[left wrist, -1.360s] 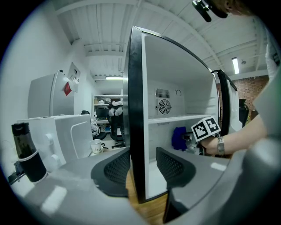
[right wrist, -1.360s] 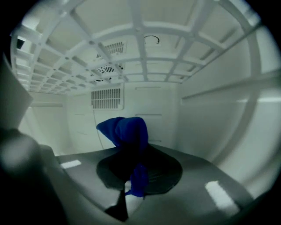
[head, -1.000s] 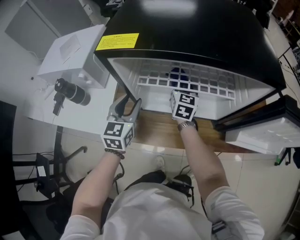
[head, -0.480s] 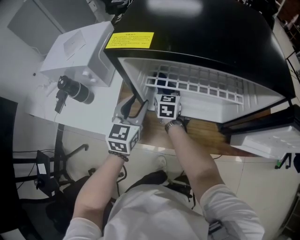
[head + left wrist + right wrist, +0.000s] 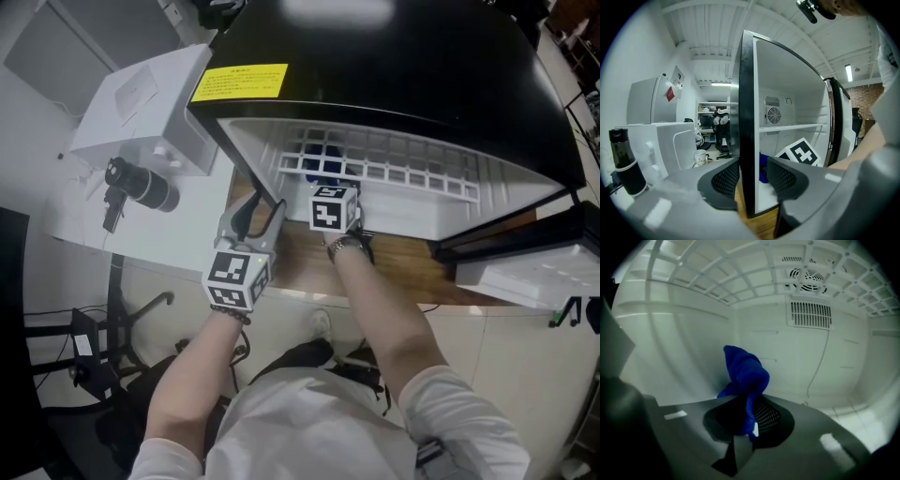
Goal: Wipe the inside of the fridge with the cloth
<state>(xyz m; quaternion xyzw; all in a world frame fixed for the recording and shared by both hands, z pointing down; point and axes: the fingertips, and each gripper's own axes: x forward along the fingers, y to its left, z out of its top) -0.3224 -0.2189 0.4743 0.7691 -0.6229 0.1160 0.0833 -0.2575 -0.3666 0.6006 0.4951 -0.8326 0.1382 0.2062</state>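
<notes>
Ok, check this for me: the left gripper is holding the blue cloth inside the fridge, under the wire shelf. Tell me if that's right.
Not quite: it is the right gripper that is holding the blue cloth inside the fridge, under the wire shelf. The right gripper view shows the cloth pinched between its jaws. The left gripper only straddles the fridge's side edge, with no cloth.

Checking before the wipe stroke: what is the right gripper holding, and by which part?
The right gripper pinches the blue cloth by its lower bunched end; the rest sticks up.
</notes>
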